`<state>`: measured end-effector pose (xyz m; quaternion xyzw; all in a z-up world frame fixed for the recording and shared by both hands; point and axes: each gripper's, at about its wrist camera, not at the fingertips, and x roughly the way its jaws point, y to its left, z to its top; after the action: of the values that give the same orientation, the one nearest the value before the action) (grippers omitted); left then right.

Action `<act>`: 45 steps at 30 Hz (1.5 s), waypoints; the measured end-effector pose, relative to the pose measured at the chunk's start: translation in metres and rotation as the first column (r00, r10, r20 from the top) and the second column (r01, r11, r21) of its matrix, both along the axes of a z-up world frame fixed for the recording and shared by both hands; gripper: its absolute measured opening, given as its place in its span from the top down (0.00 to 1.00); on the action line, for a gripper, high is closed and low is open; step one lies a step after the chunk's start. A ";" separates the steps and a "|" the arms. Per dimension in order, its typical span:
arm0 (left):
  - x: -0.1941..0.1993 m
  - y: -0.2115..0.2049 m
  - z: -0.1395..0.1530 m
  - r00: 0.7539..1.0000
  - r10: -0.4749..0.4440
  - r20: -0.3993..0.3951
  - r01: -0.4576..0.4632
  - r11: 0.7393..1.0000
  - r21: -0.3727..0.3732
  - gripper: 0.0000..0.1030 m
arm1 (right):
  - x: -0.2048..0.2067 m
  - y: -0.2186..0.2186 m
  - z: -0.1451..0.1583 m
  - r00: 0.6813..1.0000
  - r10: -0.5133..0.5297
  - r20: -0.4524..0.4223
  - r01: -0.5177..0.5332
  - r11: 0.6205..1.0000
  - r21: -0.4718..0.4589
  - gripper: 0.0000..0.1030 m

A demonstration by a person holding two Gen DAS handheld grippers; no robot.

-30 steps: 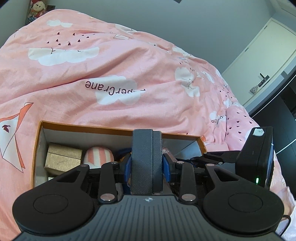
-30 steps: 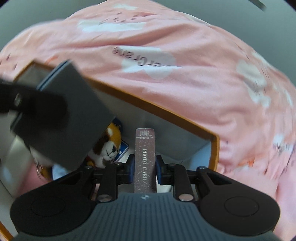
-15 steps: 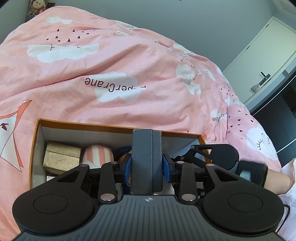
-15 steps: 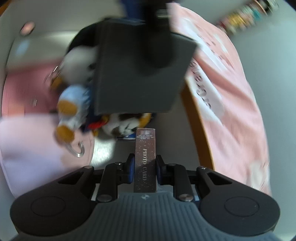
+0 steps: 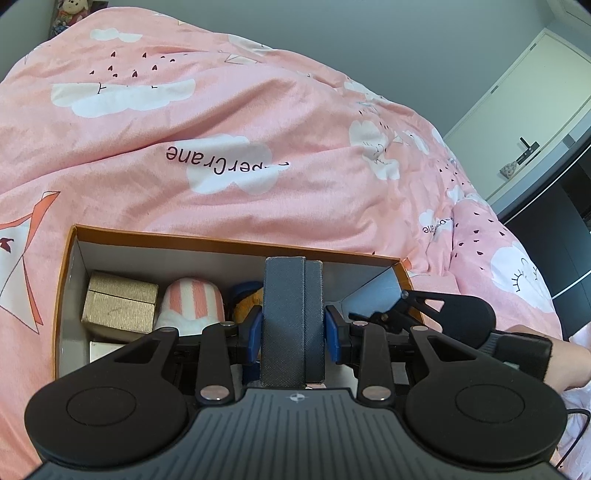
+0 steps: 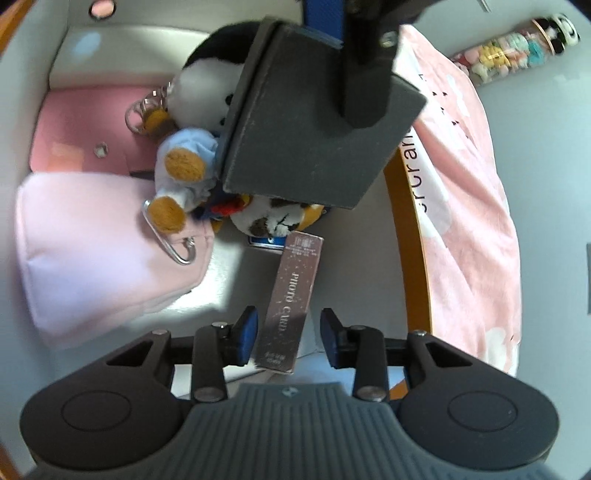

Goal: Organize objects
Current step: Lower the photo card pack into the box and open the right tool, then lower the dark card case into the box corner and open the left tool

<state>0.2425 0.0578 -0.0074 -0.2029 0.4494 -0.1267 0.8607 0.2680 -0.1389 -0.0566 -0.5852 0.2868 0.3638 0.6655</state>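
My left gripper (image 5: 293, 328) is shut on a dark grey box (image 5: 291, 317), held edge-up over the orange-rimmed cardboard box (image 5: 236, 242) on the bed. From the right wrist view that grey box (image 6: 317, 122) hangs above the plush toys, with the left gripper's blue pad (image 6: 325, 22) on it. My right gripper (image 6: 288, 334) is inside the cardboard box and its jaws are opening. The brown "PHOTO CARD" pack (image 6: 291, 299) leans tilted between them, with the pads clear of it. The right gripper (image 5: 436, 314) shows at the box's right end in the left wrist view.
Inside the cardboard box lie a gold box (image 5: 118, 304), a striped pink plush (image 5: 194, 301), a penguin plush (image 6: 207, 85), a small fox plush (image 6: 280, 221), a pink pouch (image 6: 107, 251) and a pink flat case (image 6: 88, 125). A pink cloud-print duvet (image 5: 221, 129) surrounds it. A door (image 5: 524, 122) stands far right.
The right gripper rolled and dipped into the cardboard box, then its jaws spread and let go of the photo card pack, which now leans tilted. The left gripper stayed still with the grey box.
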 end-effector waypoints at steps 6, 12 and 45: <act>-0.001 -0.002 0.000 1.000 -0.003 -0.002 0.003 1.000 0.002 0.63 | -0.005 -0.003 0.003 0.999 0.032 -0.006 -0.032 0.999 -0.008 0.75; -0.004 -0.005 0.002 1.000 0.001 0.001 -0.001 1.000 0.028 0.63 | -0.017 0.000 -0.018 0.968 0.227 0.110 -0.200 0.957 -0.211 0.77; -0.007 -0.055 -0.030 0.995 -0.017 -0.101 -0.003 0.980 -0.197 0.63 | 0.036 -0.041 0.109 0.904 -0.423 -0.056 0.396 0.783 0.480 0.96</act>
<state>0.2351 0.0028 -0.0377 -0.2915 0.4787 -0.1630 0.8120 0.3043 -0.1797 0.0520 -0.3348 0.2894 0.2542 0.8600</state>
